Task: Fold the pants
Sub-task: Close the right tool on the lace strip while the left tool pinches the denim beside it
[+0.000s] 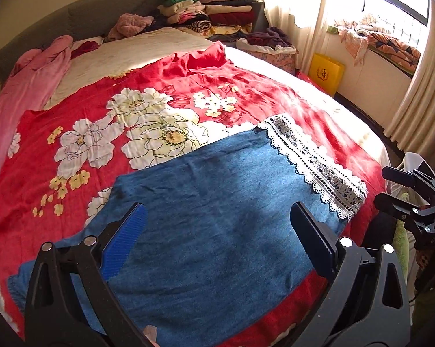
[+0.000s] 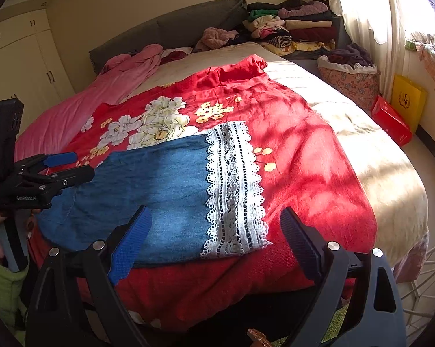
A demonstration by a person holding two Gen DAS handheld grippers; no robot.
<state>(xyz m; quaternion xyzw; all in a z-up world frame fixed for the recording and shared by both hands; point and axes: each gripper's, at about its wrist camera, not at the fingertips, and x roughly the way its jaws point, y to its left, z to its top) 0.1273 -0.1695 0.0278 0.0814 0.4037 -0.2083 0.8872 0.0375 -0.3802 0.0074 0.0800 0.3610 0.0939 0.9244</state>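
Observation:
Blue denim pants (image 1: 211,211) (image 2: 148,190) lie flat on a red floral blanket (image 1: 102,133) (image 2: 289,150) near the bed's front edge. A white lace hem (image 1: 312,162) (image 2: 232,190) runs along their right end. My left gripper (image 1: 217,234) hovers open over the middle of the denim, nothing between its fingers. It shows from the side at the left of the right wrist view, left gripper (image 2: 76,163), above the pants' left end. My right gripper (image 2: 214,243) stands open over the lace hem's near corner. At the left view's right edge it shows as right gripper (image 1: 386,185), off the bed.
Folded clothes (image 1: 211,8) (image 2: 292,23) are stacked at the bed's far corner beside a grey headboard (image 2: 188,26). A pink garment (image 1: 35,72) (image 2: 125,72) lies along the left. A floral basket (image 2: 350,78), a red box (image 2: 390,121) and a yellow bag (image 1: 325,72) stand on the right by the window.

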